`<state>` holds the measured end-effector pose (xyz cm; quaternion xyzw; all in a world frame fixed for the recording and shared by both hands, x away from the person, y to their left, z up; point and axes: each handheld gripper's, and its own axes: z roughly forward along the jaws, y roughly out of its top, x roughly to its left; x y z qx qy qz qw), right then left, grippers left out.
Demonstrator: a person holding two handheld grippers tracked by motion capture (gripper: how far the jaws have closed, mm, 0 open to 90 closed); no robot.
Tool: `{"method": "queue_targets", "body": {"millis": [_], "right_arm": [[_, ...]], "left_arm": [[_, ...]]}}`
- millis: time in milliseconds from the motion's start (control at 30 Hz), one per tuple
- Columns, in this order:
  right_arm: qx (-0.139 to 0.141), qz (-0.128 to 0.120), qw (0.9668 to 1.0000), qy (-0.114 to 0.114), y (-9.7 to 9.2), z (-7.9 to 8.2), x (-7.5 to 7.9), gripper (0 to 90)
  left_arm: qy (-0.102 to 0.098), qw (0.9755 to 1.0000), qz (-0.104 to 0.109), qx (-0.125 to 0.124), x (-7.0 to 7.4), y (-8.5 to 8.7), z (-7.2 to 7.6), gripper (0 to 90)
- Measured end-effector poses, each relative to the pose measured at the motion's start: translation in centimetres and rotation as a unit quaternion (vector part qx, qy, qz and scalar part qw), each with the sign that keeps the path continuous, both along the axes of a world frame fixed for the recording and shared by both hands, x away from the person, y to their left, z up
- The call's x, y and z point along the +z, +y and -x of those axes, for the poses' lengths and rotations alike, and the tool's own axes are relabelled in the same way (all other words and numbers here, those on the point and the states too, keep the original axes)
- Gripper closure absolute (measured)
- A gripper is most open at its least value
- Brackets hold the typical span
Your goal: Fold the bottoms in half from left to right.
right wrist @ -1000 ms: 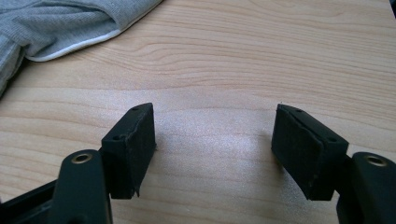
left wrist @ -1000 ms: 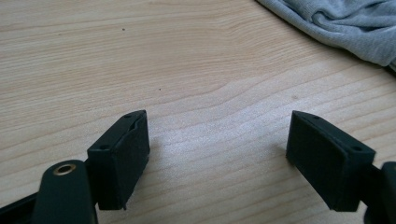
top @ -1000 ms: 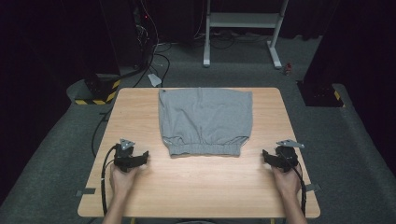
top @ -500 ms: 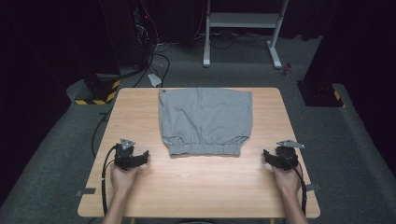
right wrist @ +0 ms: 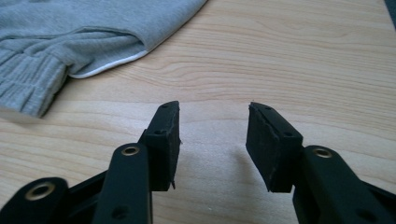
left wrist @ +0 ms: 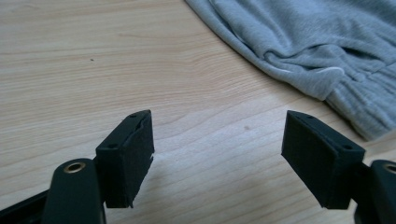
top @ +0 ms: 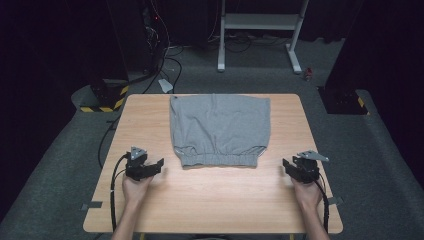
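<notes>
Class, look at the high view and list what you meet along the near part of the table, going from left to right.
Left hand-held gripper → grey shorts → right hand-held gripper.

Black hand-held gripper (top: pixel 159 165) with brass-ringed screw holes.

one grey garment (top: pixel 219 129) lies on one wooden table (top: pixel 210 200), ahead of and between two grippers: one left gripper (top: pixel 159 165) and one right gripper (top: pixel 286 165), each in one hand, each with two black jaws.
</notes>
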<state>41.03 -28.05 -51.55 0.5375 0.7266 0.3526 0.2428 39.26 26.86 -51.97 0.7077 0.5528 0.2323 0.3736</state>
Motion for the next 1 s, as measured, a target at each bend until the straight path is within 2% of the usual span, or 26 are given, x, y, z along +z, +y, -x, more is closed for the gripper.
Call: {"method": "queue_targets", "body": {"millis": [133, 233, 300, 500, 667, 767, 867, 1000], "right_arm": [[0.006, -0.011, 0.9999, -0.001, 0.2, -0.1, 0.0, 57.6], [0.011, -0.021, 0.9997, -0.004, 0.5, -0.2, 0.1, 57.7], [0.012, -0.023, 0.9997, -0.005, 0.5, -0.2, 0.1, 57.8], [0.018, -0.031, 0.9994, -0.004, 0.7, -0.2, 0.1, 58.5], [0.021, -0.035, 0.9991, -0.007, 0.7, -0.3, 0.2, 60.0], [0.023, -0.039, 0.9990, -0.005, 0.8, -0.3, 0.3, 60.3], [0.032, -0.040, 0.9986, -0.010, 1.1, -0.5, 0.7, 59.9], [0.043, -0.050, 0.9978, -0.009, 1.9, -1.0, 0.9, 59.2]], "left_arm": [[0.002, 1.0000, 0.002, -0.006, -0.1, -0.2, 0.0, 27.7], [0.005, 0.9997, 0.004, -0.025, 0.2, -0.5, -0.1, 29.2], [0.002, 0.9996, 0.002, -0.029, 0.4, -0.7, -0.2, 30.1], [-0.003, 0.9987, 0.014, -0.049, 0.9, -1.8, -0.6, 32.9], [0.000, 0.9978, 0.015, -0.064, 1.1, -2.6, -0.9, 36.3], [0.000, 0.9976, 0.011, -0.069, 1.3, -3.1, -1.1, 36.6], [-0.007, 0.9973, 0.018, -0.070, 1.6, -3.6, -1.2, 36.0], [-0.001, 0.9967, 0.011, -0.081, 1.7, -4.5, -1.5, 34.9]]}}
